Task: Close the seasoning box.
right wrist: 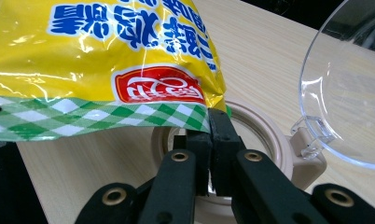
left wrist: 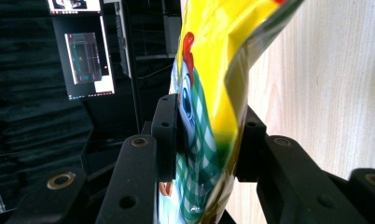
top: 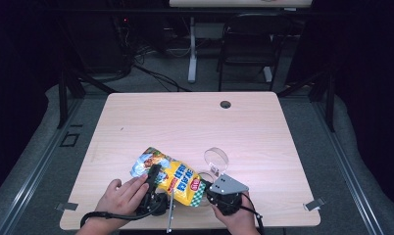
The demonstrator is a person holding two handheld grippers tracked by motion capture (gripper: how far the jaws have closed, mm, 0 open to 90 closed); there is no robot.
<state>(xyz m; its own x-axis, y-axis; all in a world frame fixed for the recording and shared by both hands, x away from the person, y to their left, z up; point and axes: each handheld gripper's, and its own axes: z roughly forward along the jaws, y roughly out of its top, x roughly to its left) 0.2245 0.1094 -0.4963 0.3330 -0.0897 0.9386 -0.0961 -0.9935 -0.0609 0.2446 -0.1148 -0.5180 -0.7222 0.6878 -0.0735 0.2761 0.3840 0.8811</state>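
Observation:
A yellow snack bag (top: 178,178) with a green checked edge is held over the table's front edge between both grippers. My left gripper (top: 155,176) is shut on the bag's body (left wrist: 213,70), with its pads (left wrist: 167,126) pressing both faces. At the bag's lower right, my right gripper (right wrist: 209,135) is shut on a corner of the checked seam (right wrist: 106,56). Under that corner stands a beige round container (right wrist: 269,135), its clear hinged lid (right wrist: 349,93) swung open. In the high view the lid (top: 216,159) stands just beyond the right gripper (top: 207,188).
The wooden table (top: 185,122) is bare toward the back, with a cable hole (top: 225,104) near its far edge. Metal clips sit at the front corners (top: 67,206) (top: 313,204). A chair (top: 249,44) and desk legs stand beyond the table.

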